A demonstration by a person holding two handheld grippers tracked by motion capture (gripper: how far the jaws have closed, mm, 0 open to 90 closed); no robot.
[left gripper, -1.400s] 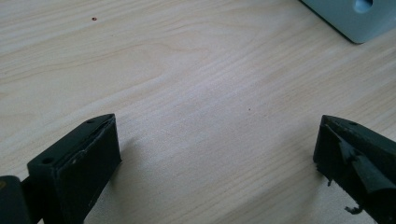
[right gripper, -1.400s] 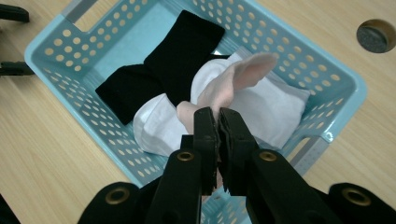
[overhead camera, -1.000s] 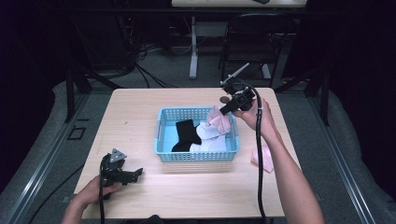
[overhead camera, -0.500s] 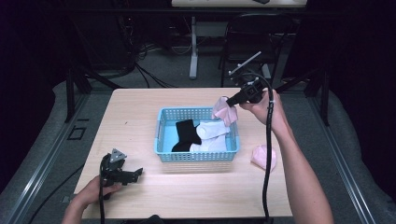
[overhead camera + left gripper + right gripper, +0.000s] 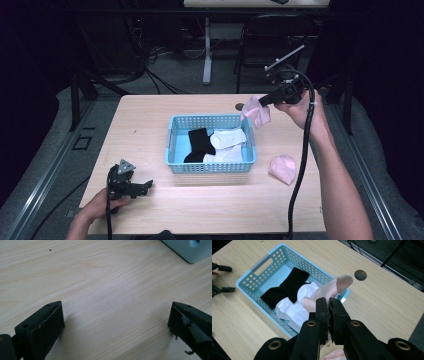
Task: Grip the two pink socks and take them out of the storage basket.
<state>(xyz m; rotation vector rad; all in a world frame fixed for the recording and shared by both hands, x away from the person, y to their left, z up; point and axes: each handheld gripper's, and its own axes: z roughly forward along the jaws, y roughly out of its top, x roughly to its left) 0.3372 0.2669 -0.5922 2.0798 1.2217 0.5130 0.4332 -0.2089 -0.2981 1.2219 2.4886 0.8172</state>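
Right tool [image 5: 262,100] is clenched on a pink sock [image 5: 256,113]. In the right gripper view the jaws sit nearly together with the fabric pinched between them [image 5: 329,291]; the rest of the sock hangs off the tips. The pinch is at one end, so the sock dangles clear and won't drag on anything.

The tool is held high, off the worktop [image 5: 150,115], with the basket [image 5: 172,145] below and ahead of its tips. The sock hangs just past the basket's far right corner, over the rim area, not inside it.

In the basket: a black sock [image 5: 287,286] lying over white socks [image 5: 292,307]. I can't tell whether the pink one is coming out or going in; from the height and position it reads as a carry in progress.

A second pink sock [image 5: 282,167] lies on the worktop behind and below the right tool, near the forearm, just beside the basket's right wall. Likely the mate.

Left tool [image 5: 145,187] is released: jaws wide apart, nothing between them, bare worktop under them [image 5: 112,302]. It is parked low at the near edge, well apart from the basket, out of the right arm's way.
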